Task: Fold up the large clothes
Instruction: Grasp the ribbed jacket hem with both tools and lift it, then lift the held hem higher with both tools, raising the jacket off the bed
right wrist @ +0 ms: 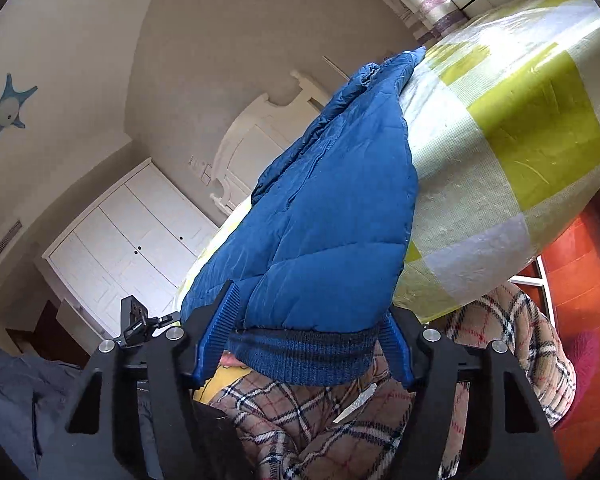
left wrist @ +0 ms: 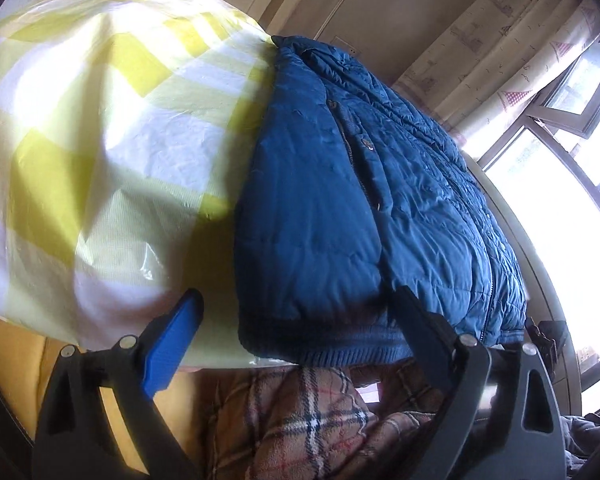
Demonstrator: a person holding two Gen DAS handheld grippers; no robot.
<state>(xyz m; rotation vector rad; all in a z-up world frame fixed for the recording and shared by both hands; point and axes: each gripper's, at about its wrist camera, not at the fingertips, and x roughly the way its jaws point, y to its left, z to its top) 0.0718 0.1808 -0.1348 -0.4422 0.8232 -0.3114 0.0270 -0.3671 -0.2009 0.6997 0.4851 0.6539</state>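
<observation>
A blue quilted jacket (left wrist: 356, 208) lies on a table covered with a yellow and white checked cloth (left wrist: 100, 140), its ribbed hem hanging over the near edge. My left gripper (left wrist: 296, 312) is open, its fingers set wide on either side of the hem; the blue pad (left wrist: 172, 340) is to the left, off the jacket. In the right wrist view the same jacket (right wrist: 328, 232) lies on the cloth (right wrist: 520, 152). My right gripper (right wrist: 308, 332) is open with the ribbed hem (right wrist: 304, 356) between its fingers.
The person's plaid garment (left wrist: 312, 420) (right wrist: 320, 432) is just below the table edge. A window and curtain (left wrist: 520, 60) are to the right. White wardrobe doors (right wrist: 132, 240), a dark garment (right wrist: 16, 400) and a red wooden floor (right wrist: 580, 280) show.
</observation>
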